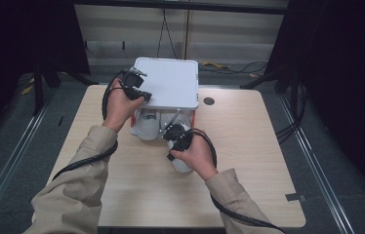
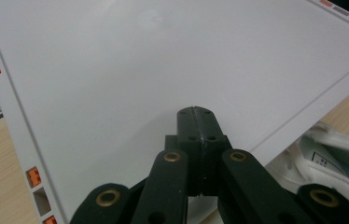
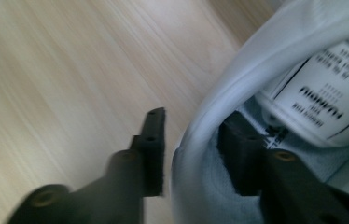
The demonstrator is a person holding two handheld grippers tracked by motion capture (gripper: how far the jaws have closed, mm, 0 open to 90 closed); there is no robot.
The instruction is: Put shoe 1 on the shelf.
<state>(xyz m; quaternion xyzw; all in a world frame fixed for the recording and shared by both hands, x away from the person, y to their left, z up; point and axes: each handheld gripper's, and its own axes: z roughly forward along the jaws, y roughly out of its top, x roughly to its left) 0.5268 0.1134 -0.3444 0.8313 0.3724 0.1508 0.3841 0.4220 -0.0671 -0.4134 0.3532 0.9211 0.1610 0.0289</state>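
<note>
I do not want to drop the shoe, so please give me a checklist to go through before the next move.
1. Left gripper shut, tip against the box lid: ok.
2. Lid raised clear of the box opening: ok.
3. Shoe rim between the right gripper jaws: ok.
4. Right gripper pressing on that rim: not ok, a gap shows beside one jaw.
5. Bare table beside the shoe: ok.

White fabric shoe (image 3: 219,121) runs off the right gripper view's edge, blurred; small print on its tongue label (image 3: 322,100) unreadable. Flat white plastic lid (image 1: 171,83) hides the box's inside; second white shoe (image 1: 146,126) half tucked under it.
</note>
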